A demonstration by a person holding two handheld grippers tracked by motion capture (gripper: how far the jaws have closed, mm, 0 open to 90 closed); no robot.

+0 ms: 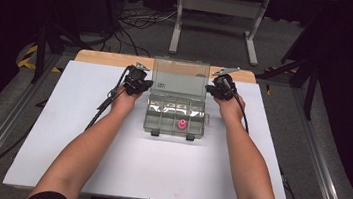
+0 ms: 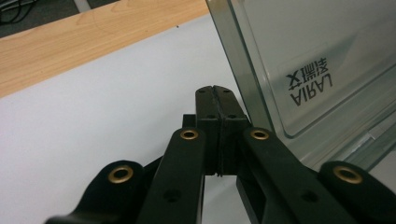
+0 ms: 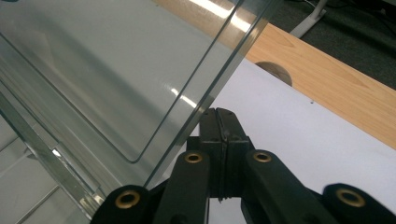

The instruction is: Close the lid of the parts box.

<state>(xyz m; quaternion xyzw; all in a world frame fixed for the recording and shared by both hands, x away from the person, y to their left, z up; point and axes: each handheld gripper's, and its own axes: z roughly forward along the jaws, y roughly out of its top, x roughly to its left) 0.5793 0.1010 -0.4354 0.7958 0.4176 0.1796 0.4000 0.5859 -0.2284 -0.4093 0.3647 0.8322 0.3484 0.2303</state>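
Clear plastic organizer box (image 1: 175,114) stands open between my left gripper (image 2: 216,91) and right gripper (image 3: 218,113), both jaws pressed together, empty.

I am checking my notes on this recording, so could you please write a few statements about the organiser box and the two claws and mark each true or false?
1. The lid of the clear plastic compartment box stands open. True.
2. A small pink object lies in one of the box's compartments. True.
3. The left claw is wide open. False: its jaws are shut together, holding nothing.
4. The right claw grips the pink object. False: its jaws are shut on nothing, beside the lid's edge.
5. The box stands on a white board. True.
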